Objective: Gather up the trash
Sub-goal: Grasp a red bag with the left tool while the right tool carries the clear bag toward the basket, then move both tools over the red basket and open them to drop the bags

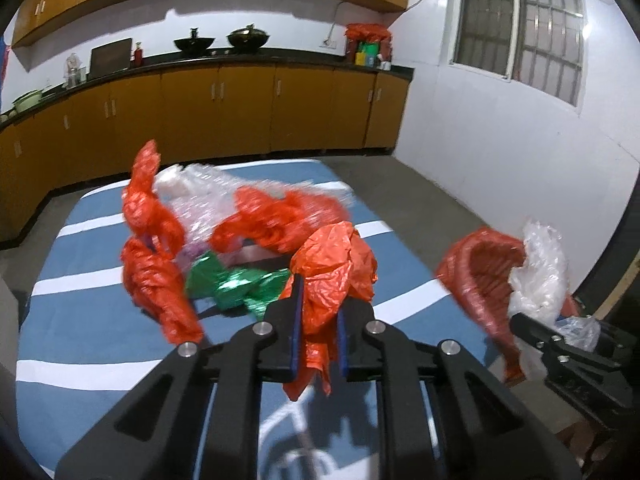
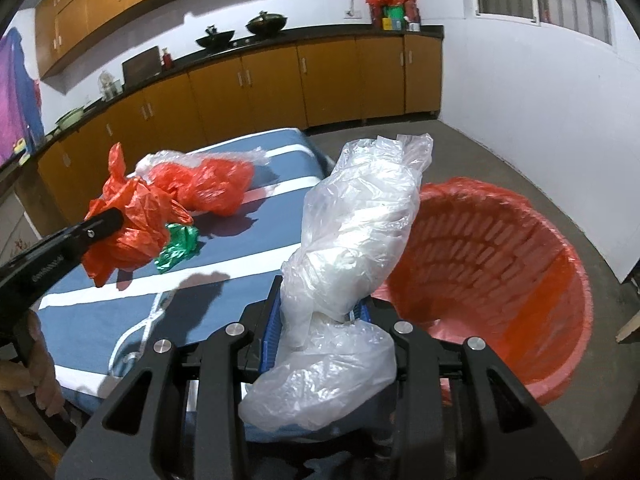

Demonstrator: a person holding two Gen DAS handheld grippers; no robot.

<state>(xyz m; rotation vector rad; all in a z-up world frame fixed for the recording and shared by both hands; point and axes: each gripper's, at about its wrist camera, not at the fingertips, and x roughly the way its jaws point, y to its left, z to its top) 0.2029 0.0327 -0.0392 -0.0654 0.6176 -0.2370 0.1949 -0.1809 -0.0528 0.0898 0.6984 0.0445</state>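
An orange bag [image 1: 328, 276] is pinched by the left claw [image 1: 318, 312] above the striped counter [image 1: 80, 320]. A clear bag [image 2: 352, 248] is clenched by the right claw [image 2: 320, 320], just beside the red basket [image 2: 500, 260].

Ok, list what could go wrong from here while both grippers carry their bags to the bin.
1. The left gripper pinches only a fold of the crumpled orange plastic bag; it may slip out.
2. The bulky clear plastic bag in the right gripper hangs loose below the jaws and might snag the rim of the red lattice basket.
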